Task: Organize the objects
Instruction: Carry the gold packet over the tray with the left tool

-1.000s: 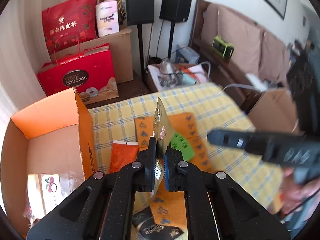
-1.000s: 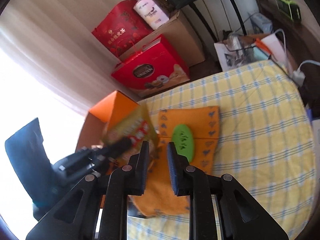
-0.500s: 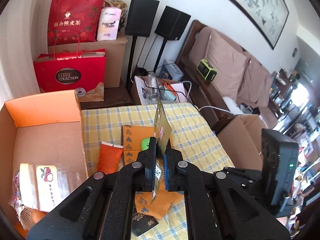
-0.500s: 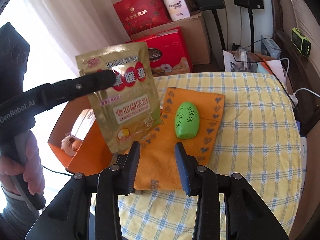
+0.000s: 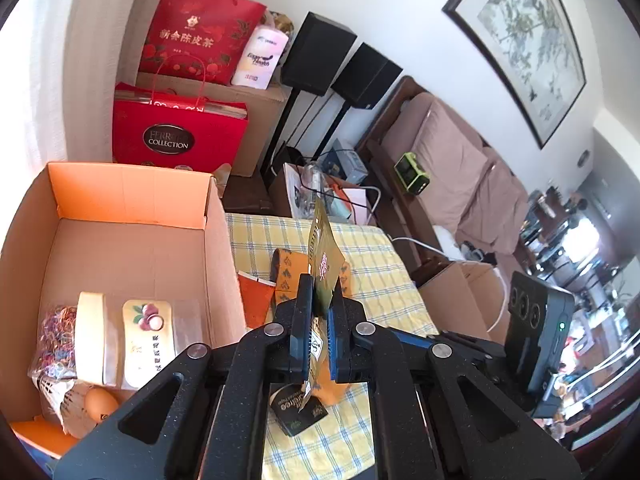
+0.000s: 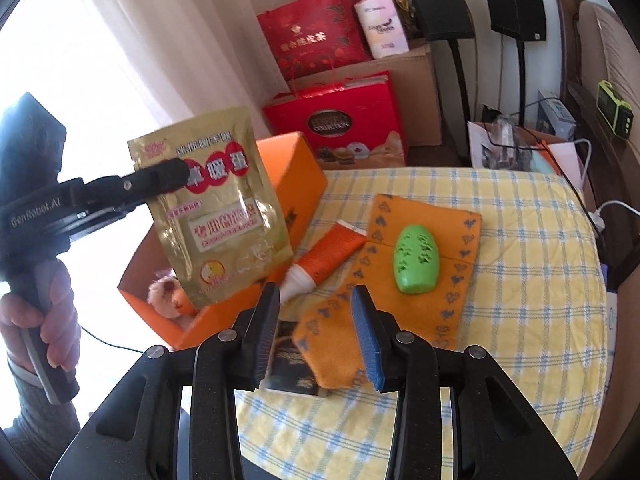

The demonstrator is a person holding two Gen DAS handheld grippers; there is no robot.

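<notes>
Gold foil catches the light on a flat sachet (image 6: 218, 208) that the left gripper (image 5: 318, 322) has pinched between its pressed-together fingers, the packet standing edge-on in the left wrist view and face-on (red circles with white characters across its top) in the right wrist view. It hangs in the air over the near corner of an orange cardboard box (image 5: 132, 196) that sits just beside the table's left edge. Inside the box lie a cream tin (image 5: 90, 340), a clear packet with a fruit picture (image 5: 150, 336), a bundle of coloured threads (image 5: 54, 332) and an orange ball (image 5: 100, 402). A person's hand (image 6: 48, 312) grips the left tool's handle at the left of the right wrist view. The right gripper (image 6: 316, 332) hovers low over the near edge of the table, its jaws opening with nothing between them. Beneath it a yellow checked tablecloth (image 6: 528, 280) carries an orange cloth with dark paw prints (image 6: 460, 224), on which rests a green oval case (image 6: 416, 260). An orange tube with a white cap (image 6: 328, 258) lies touching the cloth's left edge, between it and the box. A small dark packet (image 6: 290, 364) lies at the cloth's near corner, partly hidden by the right gripper's left finger.
</notes>
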